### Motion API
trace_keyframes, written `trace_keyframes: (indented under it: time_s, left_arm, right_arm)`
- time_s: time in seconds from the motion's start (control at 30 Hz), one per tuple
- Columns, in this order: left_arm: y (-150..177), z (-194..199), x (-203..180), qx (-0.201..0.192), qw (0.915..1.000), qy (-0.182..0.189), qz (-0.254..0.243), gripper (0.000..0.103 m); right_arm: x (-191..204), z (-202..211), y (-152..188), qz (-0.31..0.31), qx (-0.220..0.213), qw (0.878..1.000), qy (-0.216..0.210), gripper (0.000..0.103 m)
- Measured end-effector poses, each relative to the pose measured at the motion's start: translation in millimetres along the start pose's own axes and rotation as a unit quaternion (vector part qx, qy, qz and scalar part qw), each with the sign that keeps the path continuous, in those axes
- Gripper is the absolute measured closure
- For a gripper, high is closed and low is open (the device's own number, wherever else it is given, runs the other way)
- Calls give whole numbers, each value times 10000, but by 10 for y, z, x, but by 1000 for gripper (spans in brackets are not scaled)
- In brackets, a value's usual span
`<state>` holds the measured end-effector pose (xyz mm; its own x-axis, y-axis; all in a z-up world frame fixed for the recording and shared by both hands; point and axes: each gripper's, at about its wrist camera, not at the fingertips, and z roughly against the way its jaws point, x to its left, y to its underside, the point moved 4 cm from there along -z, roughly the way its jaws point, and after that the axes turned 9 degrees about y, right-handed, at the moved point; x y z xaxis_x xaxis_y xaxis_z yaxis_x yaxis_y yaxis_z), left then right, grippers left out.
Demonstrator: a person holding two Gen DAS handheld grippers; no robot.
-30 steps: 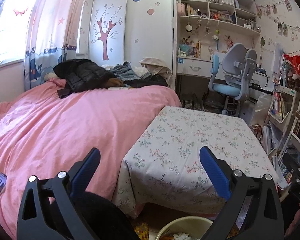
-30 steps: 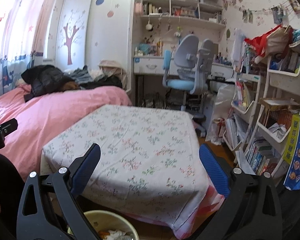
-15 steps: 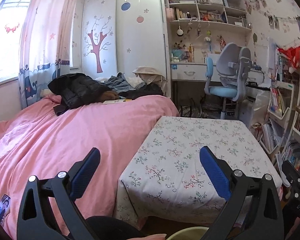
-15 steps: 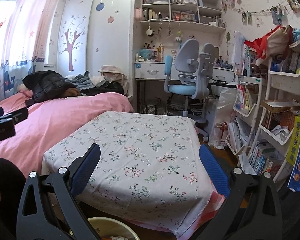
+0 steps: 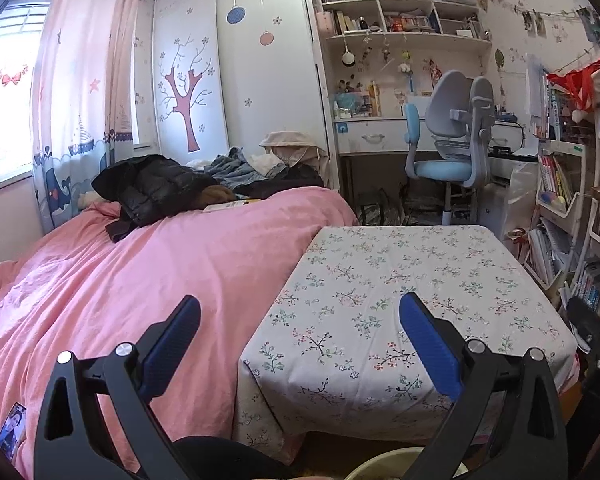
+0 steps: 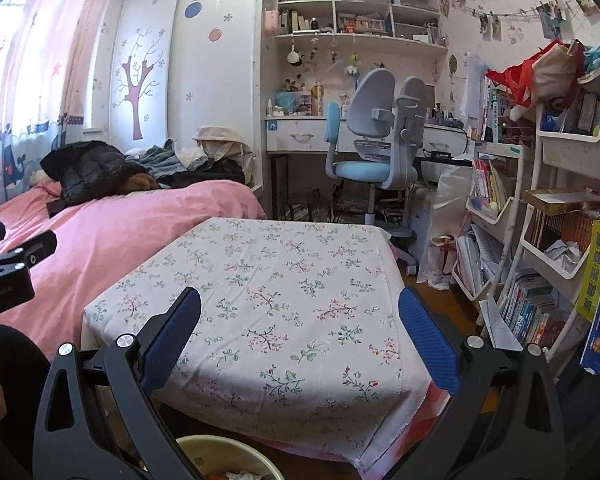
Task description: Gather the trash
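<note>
Both tongs, left [image 5: 300, 330] and right [image 6: 300, 326], are spread apart, holding nothing. A cream trash bin [image 6: 228, 458] with scraps inside sits on the floor below them, beside the floral-clothed desk [image 6: 284, 280] and pink bed [image 5: 140, 264].

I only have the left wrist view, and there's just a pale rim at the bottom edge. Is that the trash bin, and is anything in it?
Observer: Yes. The right wrist view shows the bin on the floor in front of the table, with scraps of trash inside.
Operator: Is the other hand carrying anything?
Observer: No. The right hand-held gripper is open and empty, in front of the floral tablecloth.
Operator: Any loose paper elsewhere?
Observer: A crumpled paper lies in a white shelf tray on the right-hand rack. I cannot tell if it is trash.
</note>
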<state>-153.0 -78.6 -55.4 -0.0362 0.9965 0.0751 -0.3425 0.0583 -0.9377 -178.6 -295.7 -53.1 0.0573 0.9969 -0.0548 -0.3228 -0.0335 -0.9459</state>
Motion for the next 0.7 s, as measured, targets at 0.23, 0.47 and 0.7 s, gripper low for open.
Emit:
trace_keyframes:
  time_s: [0.23,0.47,0.7]
  left_arm:
    - [-6,39,4,-26,10000,-11,-37,8]
    - [-34,40,38,24,9999,76,81,8]
    - [-41,40,-6,109,9996,262,30,8]
  right_arm:
    - [60,19,17,108,-7,9999,-26,7]
    - [100,36,9,212,-12,9998,-13,8]
    - [93,68,14,245,-7,9997,37,7]
